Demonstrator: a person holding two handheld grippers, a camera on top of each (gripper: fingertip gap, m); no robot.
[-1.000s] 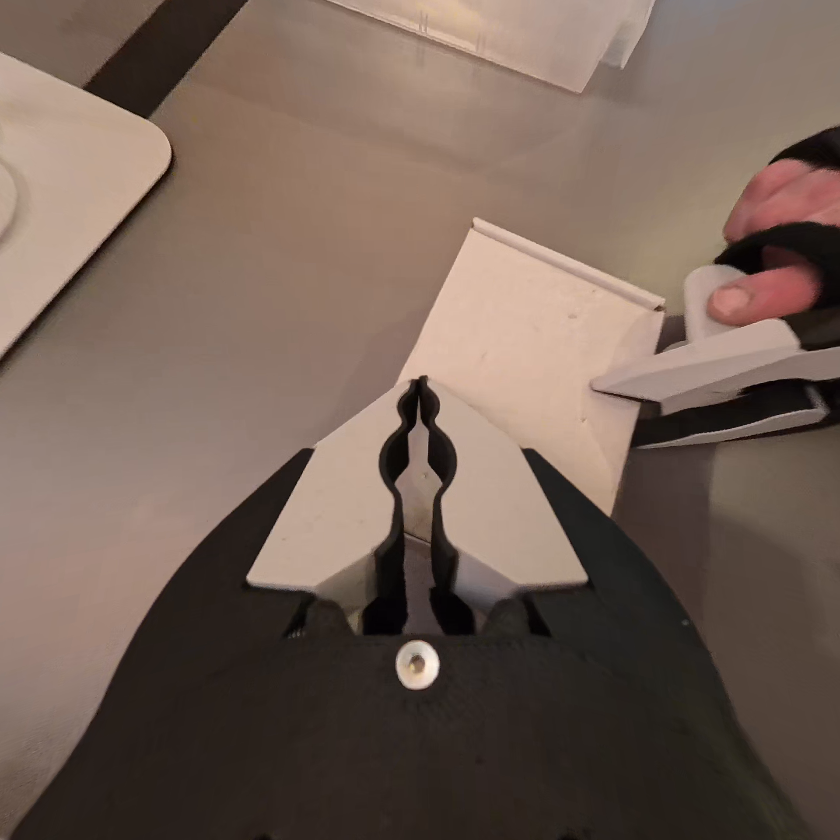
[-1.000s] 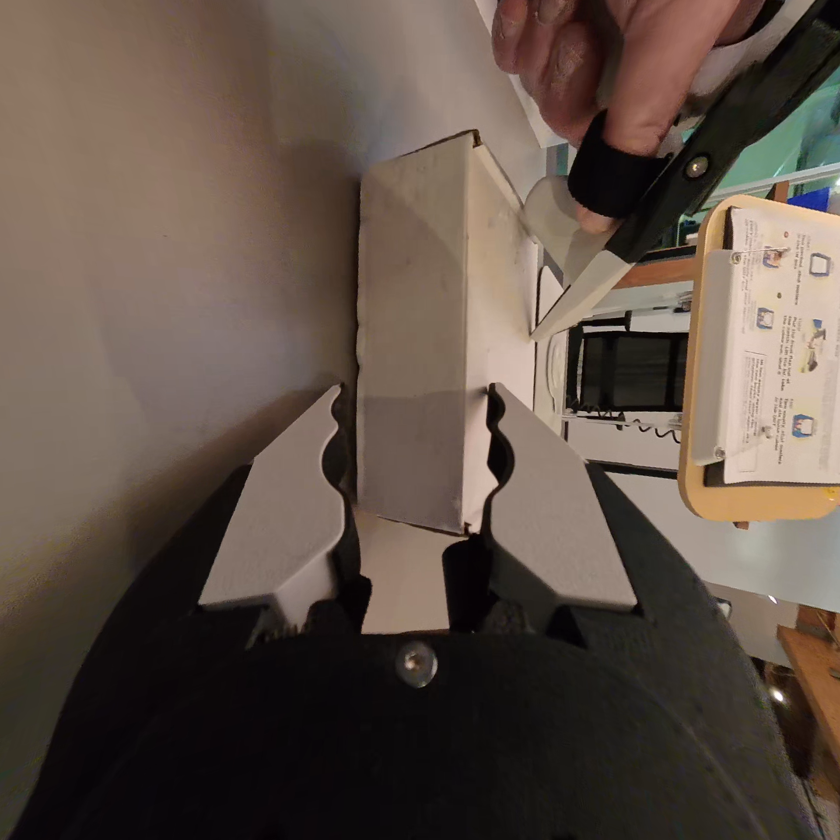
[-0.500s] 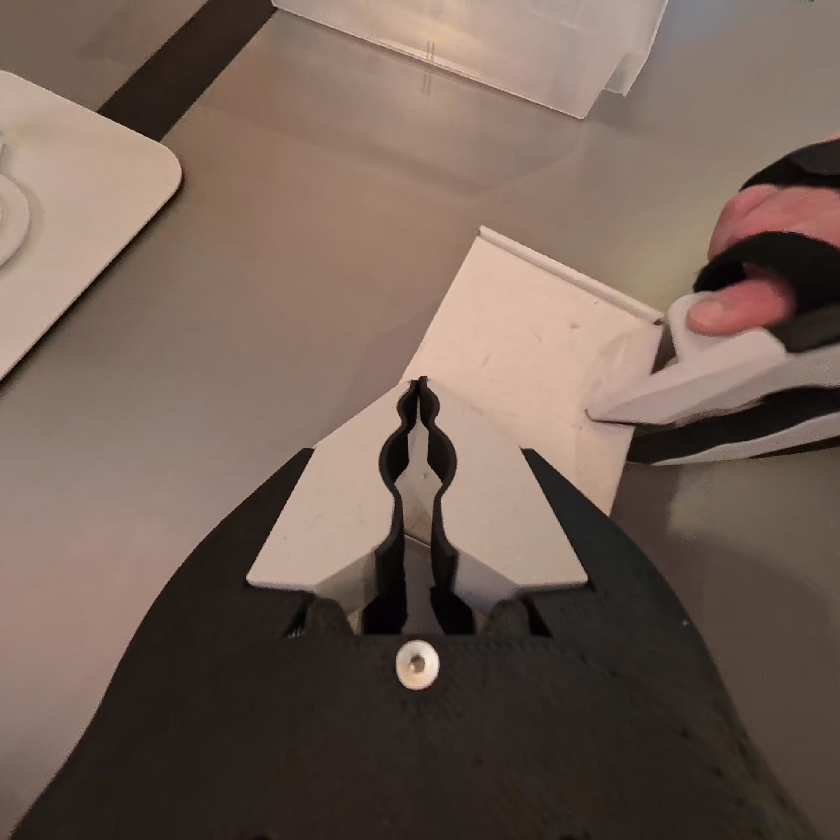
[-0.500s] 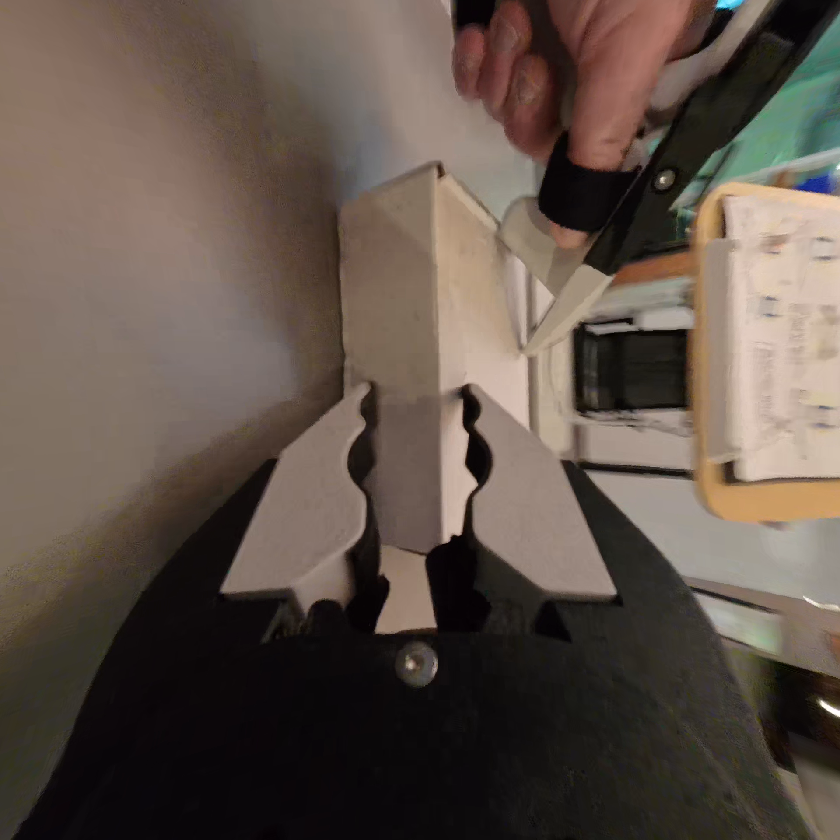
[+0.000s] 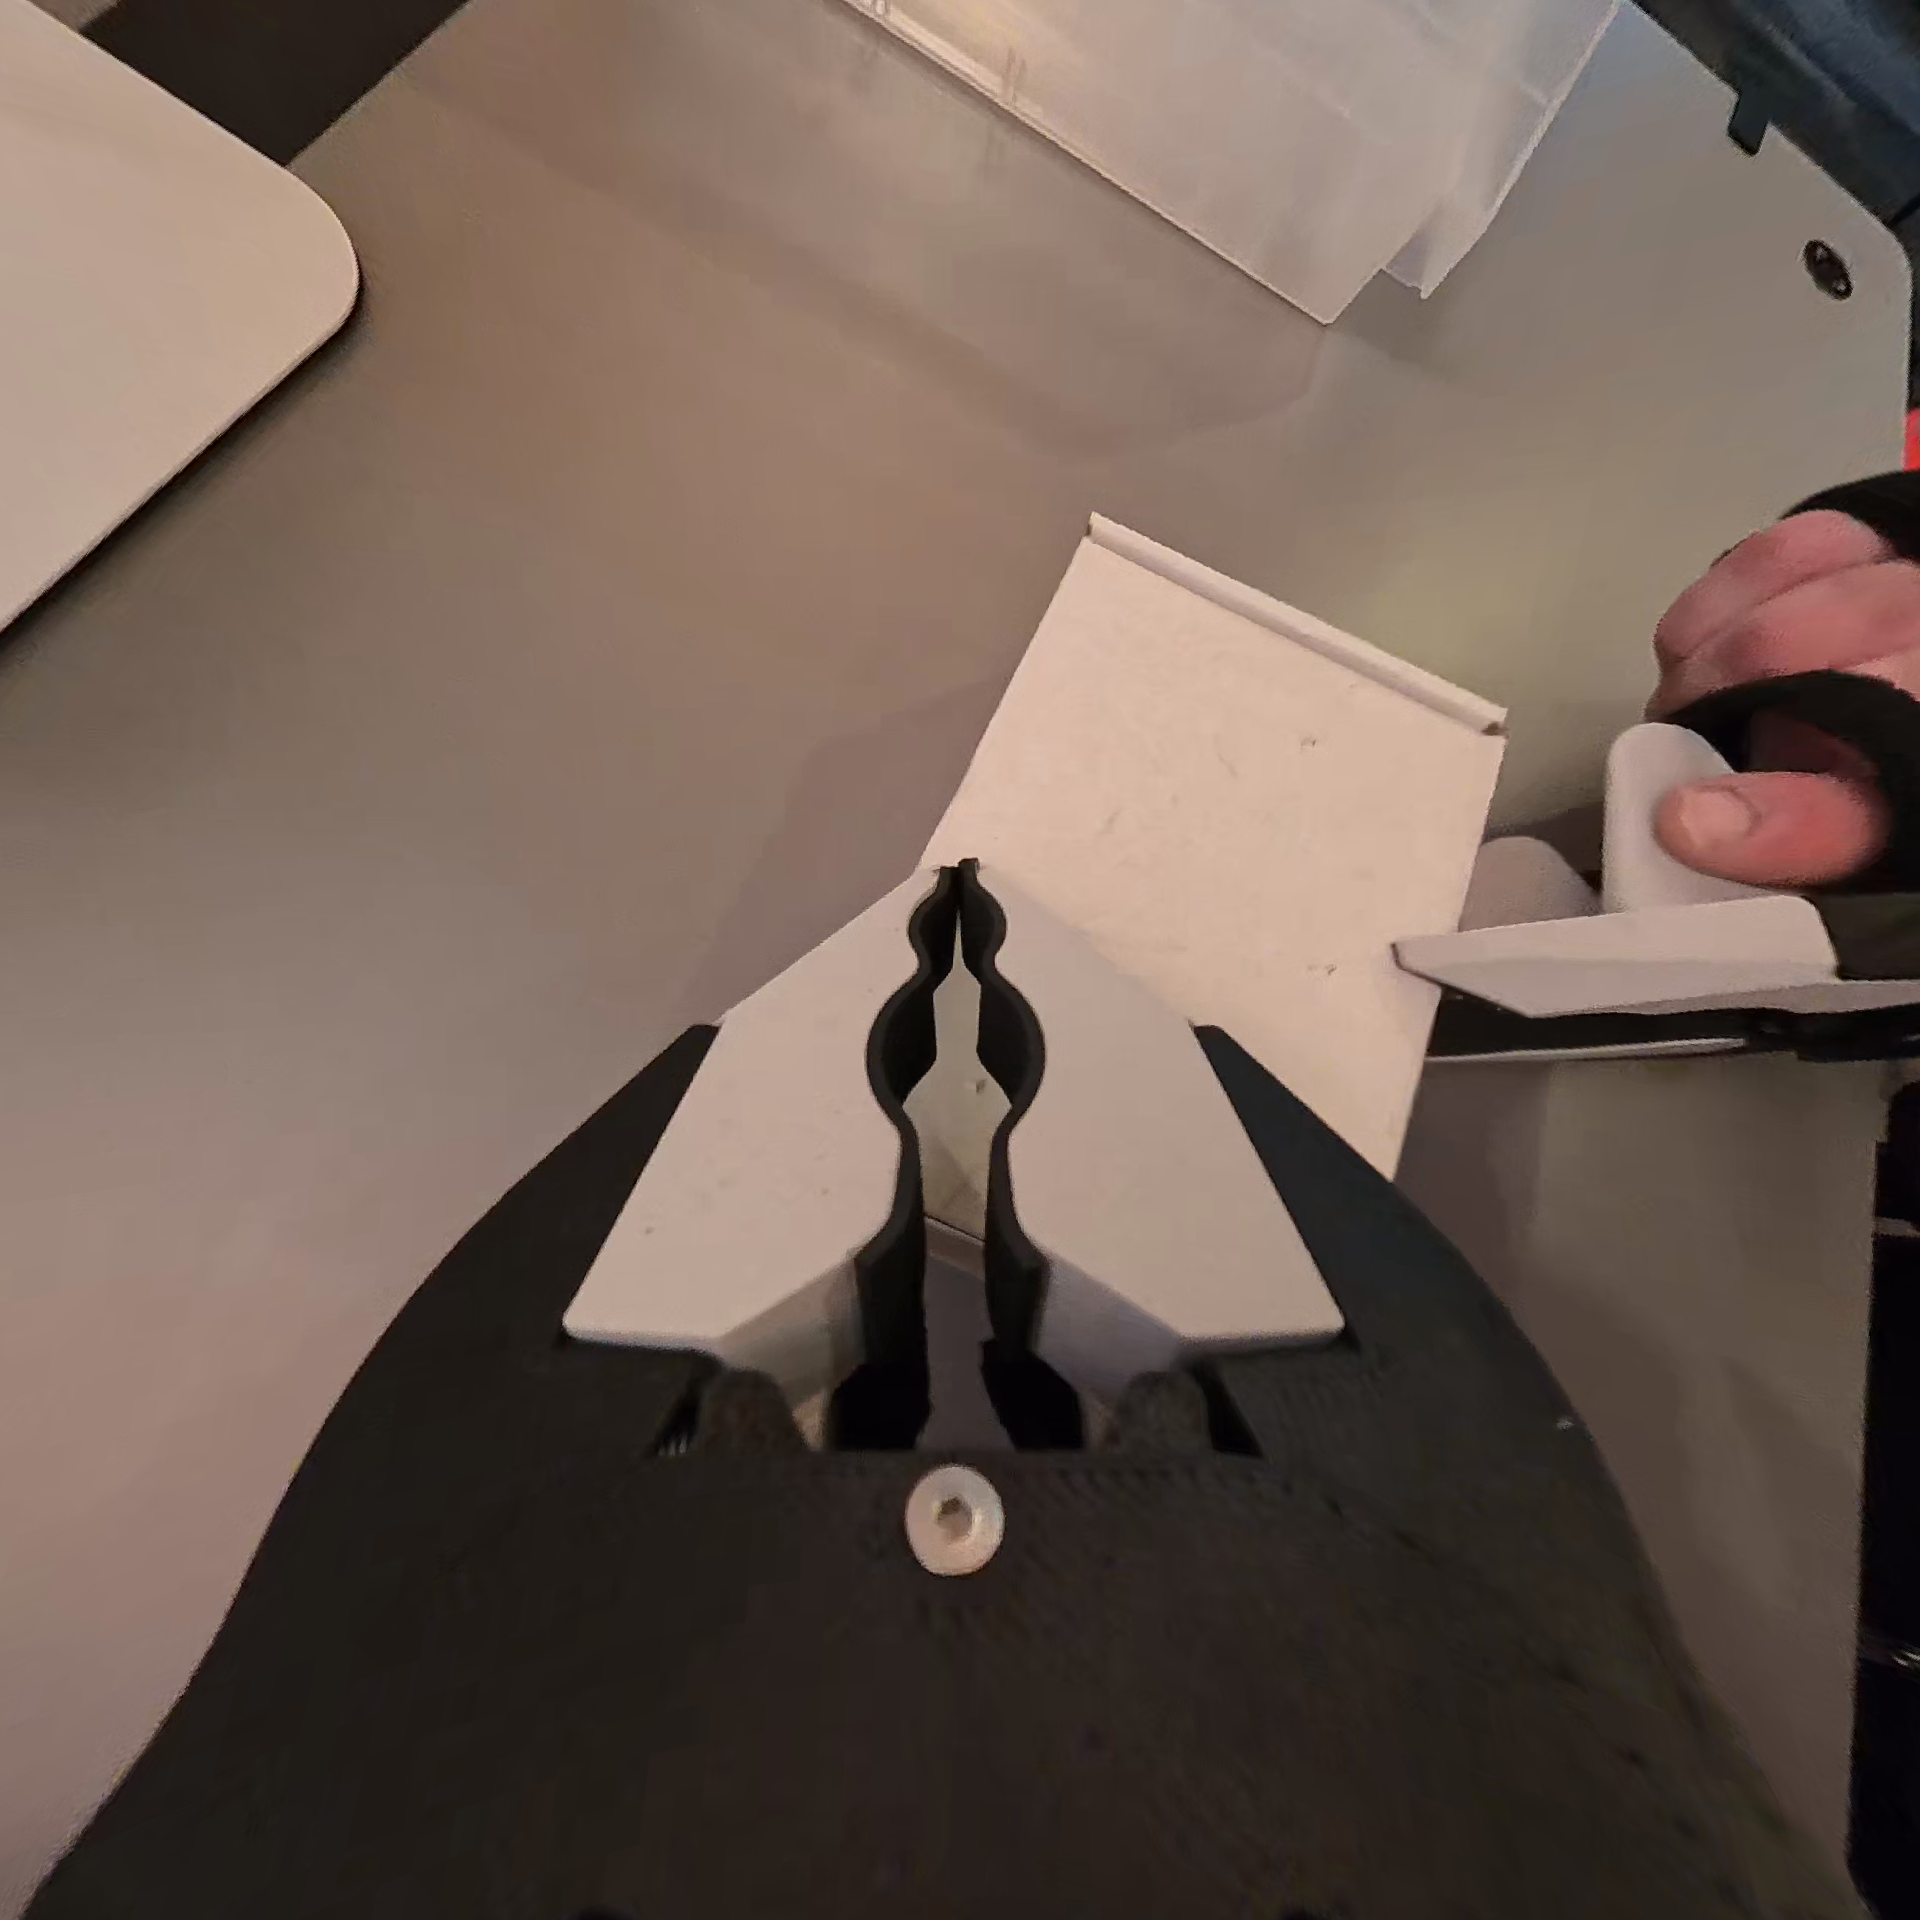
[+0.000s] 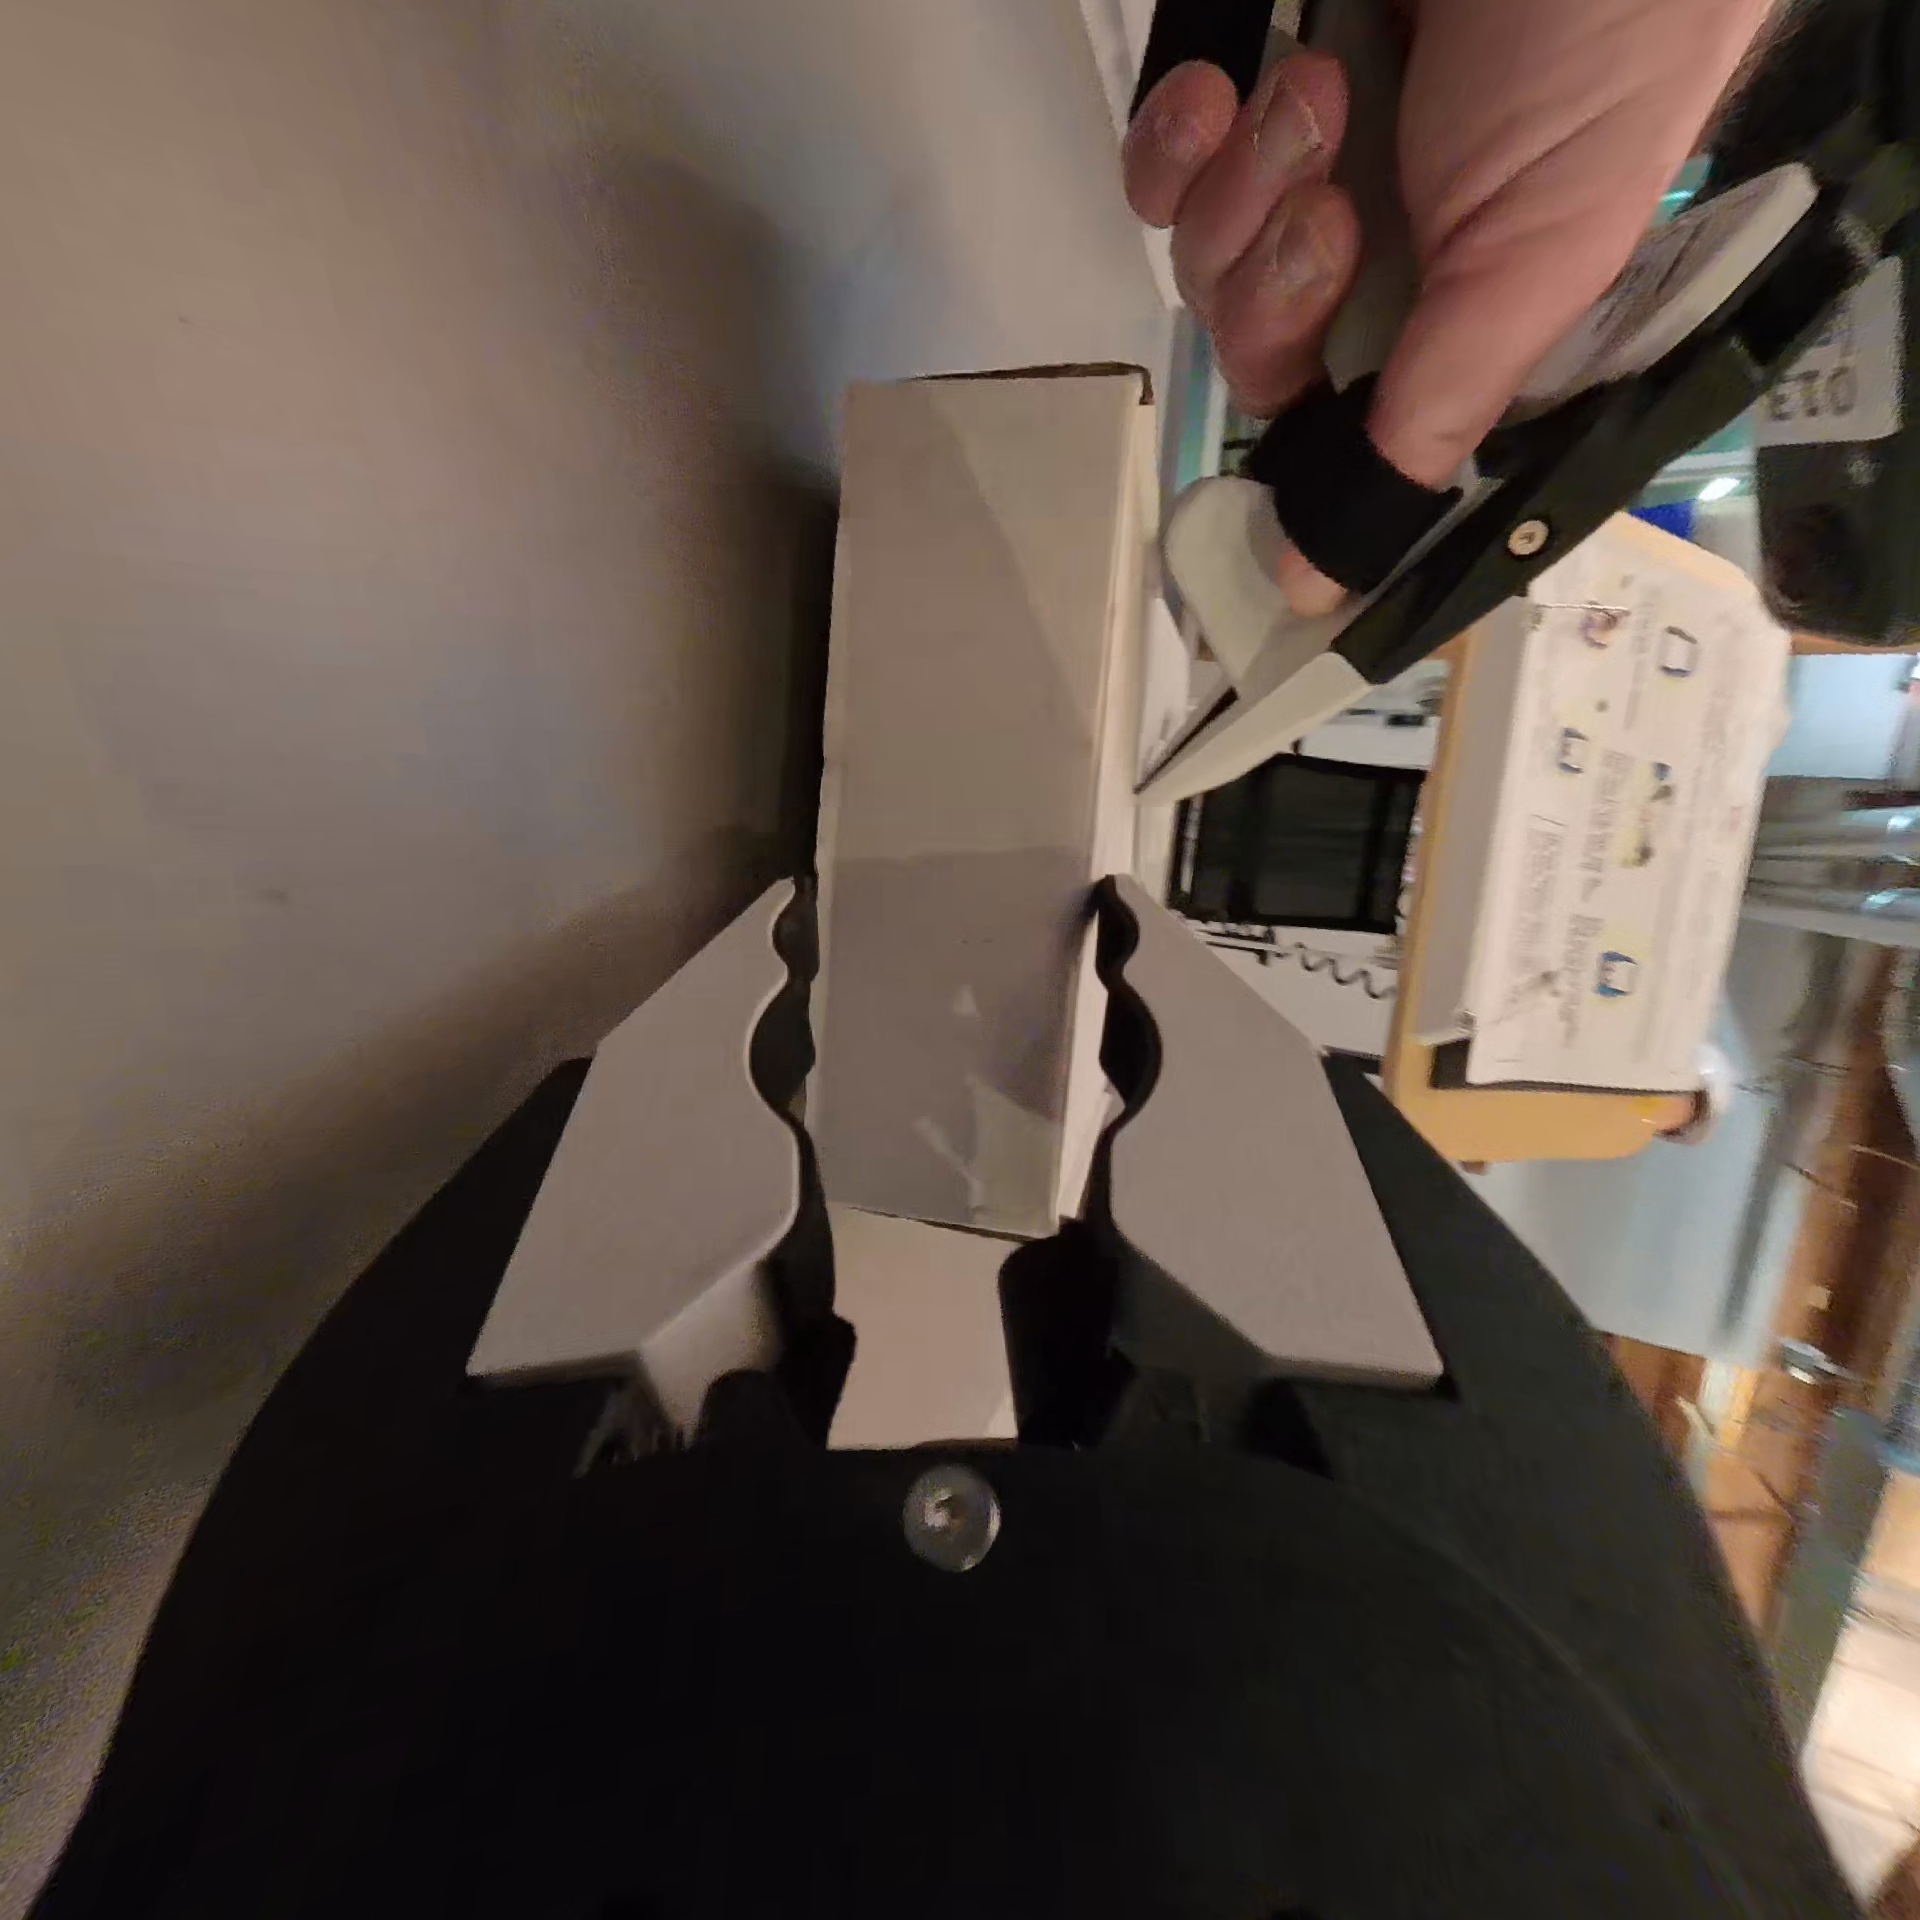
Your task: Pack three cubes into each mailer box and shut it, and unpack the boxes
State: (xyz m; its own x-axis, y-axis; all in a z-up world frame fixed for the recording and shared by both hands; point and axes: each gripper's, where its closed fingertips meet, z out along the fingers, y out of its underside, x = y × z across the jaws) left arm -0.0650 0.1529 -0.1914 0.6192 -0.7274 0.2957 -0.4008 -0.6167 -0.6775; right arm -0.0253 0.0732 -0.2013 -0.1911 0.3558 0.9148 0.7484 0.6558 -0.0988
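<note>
- Left wrist view: the left gripper [image 5: 961,868] is closed, its tips pressing the white mailer box [image 5: 1216,821] that lies on the grey table [image 5: 623,623]; I judge the tips may slide off the smooth lid. The right gripper [image 5: 1403,951] comes level from the right.
- Right wrist view: the right gripper [image 6: 951,888], turned sideways, grasps the box [image 6: 966,644] by its end; a hard squeeze may crush it. A hand [image 6: 1434,208] steers the left gripper [image 6: 1148,787] from the far right.

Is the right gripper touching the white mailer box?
Touching. In the right wrist view, the right gripper has both fingers pressed against the mailer box sides.

Closed left tongs [image 5: 961,868] over white mailer box [image 5: 1226,810] on grey table [image 5: 623,623].
</note>
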